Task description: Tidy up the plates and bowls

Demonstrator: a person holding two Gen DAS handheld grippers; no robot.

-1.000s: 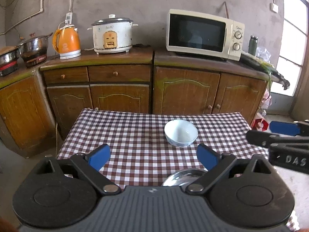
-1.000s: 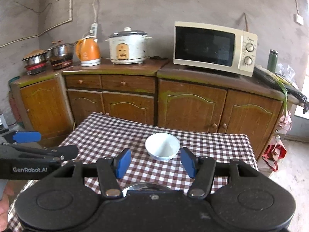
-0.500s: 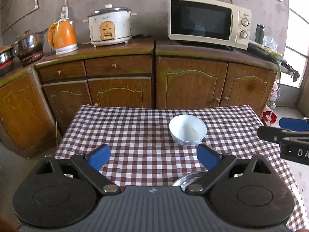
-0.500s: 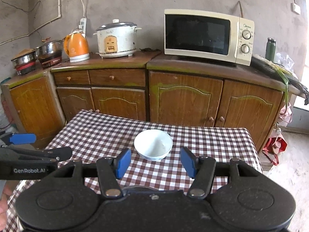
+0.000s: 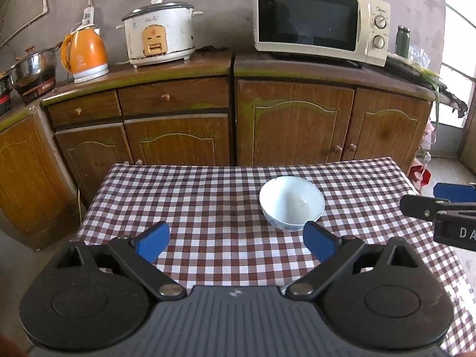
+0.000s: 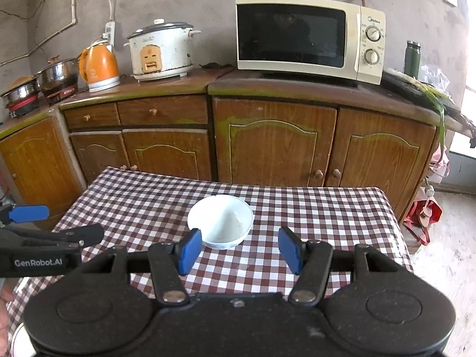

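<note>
On the checked tablecloth, a little right of centre: one white bowl, upright, empty, nothing touching it. Left gripper spread wide, nothing between its blue pads, bowl at one o'clock just beyond the right pad. Right gripper also parted, empty, hanging over the near cloth with the bowl at eleven o'clock, close behind its left pad; contact cannot be judged. Each gripper seen edgewise in the other's view, at three o'clock and at nine o'clock. No obstacle between either gripper and the bowl. Behind the table, wooden cabinets across twelve o'clock; on top, microwave at one o'clock, rice cooker at eleven, orange kettle and steel pot toward ten, dark green flask at two.
</note>
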